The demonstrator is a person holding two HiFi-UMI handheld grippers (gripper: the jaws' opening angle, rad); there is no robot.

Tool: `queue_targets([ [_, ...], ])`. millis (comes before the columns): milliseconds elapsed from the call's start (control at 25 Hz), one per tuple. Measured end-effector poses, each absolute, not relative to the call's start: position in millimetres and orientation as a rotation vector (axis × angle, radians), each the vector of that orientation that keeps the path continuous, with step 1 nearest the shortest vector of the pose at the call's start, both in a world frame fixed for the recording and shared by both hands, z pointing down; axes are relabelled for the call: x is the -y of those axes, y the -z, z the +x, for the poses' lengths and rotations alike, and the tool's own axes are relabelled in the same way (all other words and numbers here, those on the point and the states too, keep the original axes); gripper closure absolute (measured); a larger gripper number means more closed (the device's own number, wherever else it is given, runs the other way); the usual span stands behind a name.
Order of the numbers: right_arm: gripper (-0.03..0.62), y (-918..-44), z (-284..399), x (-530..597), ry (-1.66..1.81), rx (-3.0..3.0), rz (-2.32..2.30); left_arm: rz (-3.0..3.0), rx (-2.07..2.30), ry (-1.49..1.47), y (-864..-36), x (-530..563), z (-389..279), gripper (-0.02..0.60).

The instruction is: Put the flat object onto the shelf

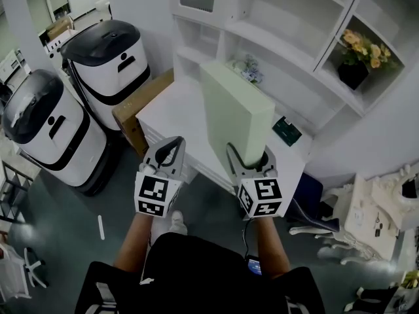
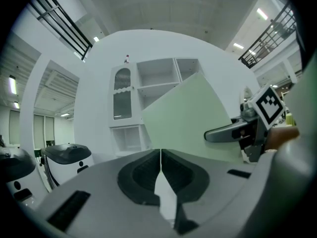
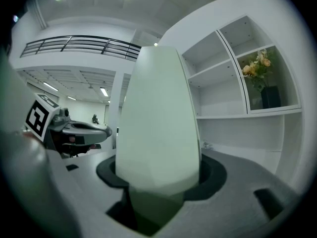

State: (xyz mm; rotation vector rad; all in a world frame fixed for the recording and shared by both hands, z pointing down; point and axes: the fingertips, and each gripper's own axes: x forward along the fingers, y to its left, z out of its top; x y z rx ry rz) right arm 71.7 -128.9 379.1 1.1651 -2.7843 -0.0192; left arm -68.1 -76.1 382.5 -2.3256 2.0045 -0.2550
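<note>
A pale green flat box (image 1: 234, 112) stands on edge, held up over the white counter (image 1: 171, 113) in front of the white shelf unit (image 1: 275, 34). My right gripper (image 1: 247, 160) is shut on the box's near lower edge; in the right gripper view the green box (image 3: 157, 125) fills the space between the jaws. My left gripper (image 1: 169, 154) hangs left of the box, shut and empty, its jaws meeting in a thin seam (image 2: 160, 168). In the left gripper view the box (image 2: 195, 118) and the right gripper (image 2: 247, 129) appear to the right.
A black pot of yellow flowers (image 1: 359, 56) sits in a right shelf compartment. A small plant (image 1: 247, 67) and a dark green card (image 1: 287, 131) lie on the counter. A cardboard box (image 1: 139, 106) and two white-and-black machines (image 1: 110, 61) stand left. A white chair (image 1: 340, 227) is at the right.
</note>
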Motion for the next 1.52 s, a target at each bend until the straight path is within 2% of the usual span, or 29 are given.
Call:
queue_targets([
  [1080, 0.324, -391.9, -39.8, 201.4, -0.006, 2.678, 1.298, -2.486, -1.851, 0.268, -396.6, 167.1, -176.4, 0.572],
  [1520, 0.324, -416.6, -45.4, 208.5, -0.026, 2.588, 1.351, -2.601, -1.764, 0.258, -413.4, 184.9, -173.0, 0.572],
])
